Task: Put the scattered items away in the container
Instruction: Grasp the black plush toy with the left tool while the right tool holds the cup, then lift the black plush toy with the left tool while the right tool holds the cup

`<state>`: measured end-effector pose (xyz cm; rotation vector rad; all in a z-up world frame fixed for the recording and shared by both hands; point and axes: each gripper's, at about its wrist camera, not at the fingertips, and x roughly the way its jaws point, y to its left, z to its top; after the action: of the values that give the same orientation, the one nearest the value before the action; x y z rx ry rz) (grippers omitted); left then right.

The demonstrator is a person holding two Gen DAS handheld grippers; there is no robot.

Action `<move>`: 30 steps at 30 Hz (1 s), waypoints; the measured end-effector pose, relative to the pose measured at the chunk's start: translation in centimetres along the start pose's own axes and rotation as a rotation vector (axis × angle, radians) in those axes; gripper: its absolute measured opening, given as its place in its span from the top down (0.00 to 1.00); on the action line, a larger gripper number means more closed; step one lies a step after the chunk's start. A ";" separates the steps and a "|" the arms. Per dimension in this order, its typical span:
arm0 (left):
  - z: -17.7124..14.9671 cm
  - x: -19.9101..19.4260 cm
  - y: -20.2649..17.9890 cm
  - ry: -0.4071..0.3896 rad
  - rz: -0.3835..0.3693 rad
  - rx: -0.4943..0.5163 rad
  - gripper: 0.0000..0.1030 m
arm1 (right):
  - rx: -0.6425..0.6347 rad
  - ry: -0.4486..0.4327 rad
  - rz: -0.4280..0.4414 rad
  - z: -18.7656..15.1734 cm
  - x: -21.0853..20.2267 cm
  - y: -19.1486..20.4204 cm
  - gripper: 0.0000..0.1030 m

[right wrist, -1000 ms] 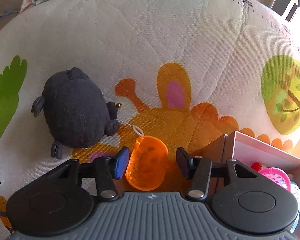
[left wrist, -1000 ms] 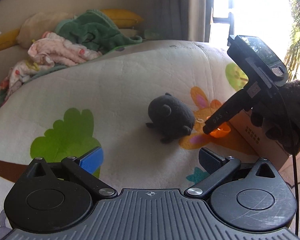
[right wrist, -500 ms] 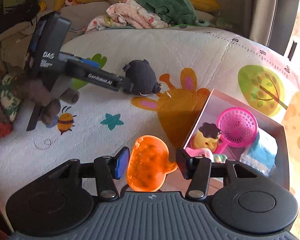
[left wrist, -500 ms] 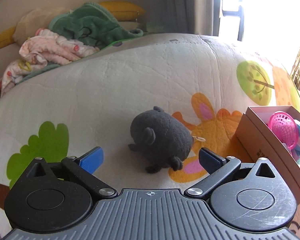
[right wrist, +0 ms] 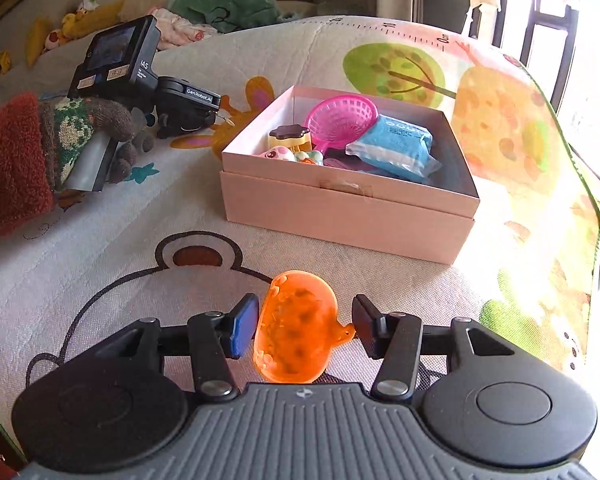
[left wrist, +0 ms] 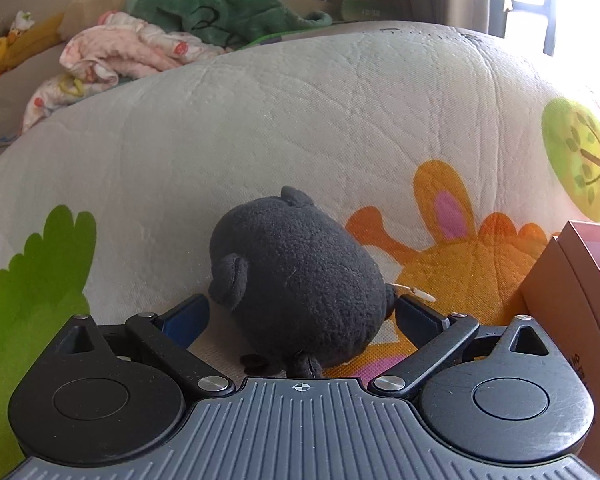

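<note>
Left tongs (left wrist: 300, 314), jaws just narrowing, straddle a dark grey plush toy (left wrist: 300, 280) unpressed; right tongs (right wrist: 305, 326) clench a translucent orange plastic mould (right wrist: 296, 328) near the pink cardboard box (right wrist: 340, 208).

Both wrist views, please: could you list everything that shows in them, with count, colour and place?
plush toy: 1, dark grey, on the play mat between the left claw's fingers
orange toy: 1, translucent orange, held in the right claw
box: 1, pink, open, on the mat
strainer: 1, pink, in the box
packet: 1, blue, in the box
small toys: several, mixed colours, in the box
play mat: 1, white with cartoon prints
clothes: a pile, green and pink, behind the mat
left claw: jaws just closing around the plush toy
right claw: shut on the orange toy
gloved hand: holds the left claw
</note>
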<state>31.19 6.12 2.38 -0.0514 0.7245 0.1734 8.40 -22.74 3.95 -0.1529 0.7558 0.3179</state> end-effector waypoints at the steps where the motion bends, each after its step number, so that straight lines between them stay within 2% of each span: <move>1: 0.0 -0.2 -0.2 0.003 -0.011 0.020 0.17 | 0.015 0.002 0.003 -0.3 0.0 -0.2 0.50; 6: -0.7 -2.0 0.1 -0.005 -0.014 0.084 0.18 | 0.061 -0.020 0.012 -0.9 -0.6 -0.6 0.50; 10: -2.0 -5.8 1.7 -0.050 -0.070 0.118 0.18 | 0.057 -0.036 0.015 -1.5 -1.3 -0.2 0.50; 13: -3.6 -10.5 1.5 -0.084 -0.189 0.134 0.18 | 0.056 -0.036 0.013 -1.9 -1.4 -0.1 0.50; 19: -8.6 -19.2 0.3 -0.069 -0.478 0.172 0.18 | 0.066 -0.033 0.005 -2.6 -1.3 0.2 0.50; 23: -11.9 -21.1 -0.6 -0.009 -0.620 0.159 0.17 | 0.090 -0.020 0.009 -3.2 -1.1 0.2 0.50; 25: -13.2 -20.6 -1.1 0.034 -0.641 0.149 0.16 | 0.091 -0.025 0.002 -3.3 -1.1 0.4 0.50; 28: -14.7 -19.3 -1.4 0.093 -0.607 0.134 0.15 | 0.092 -0.025 -0.006 -3.4 -1.2 0.5 0.49; 30: -15.3 -18.9 -1.1 0.104 -0.601 0.124 0.14 | 0.086 -0.023 -0.013 -3.4 -1.3 0.7 0.43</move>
<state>7.43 0.79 3.46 -0.1575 0.7928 -0.4516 5.06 -23.26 2.40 -0.0724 0.7438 0.2740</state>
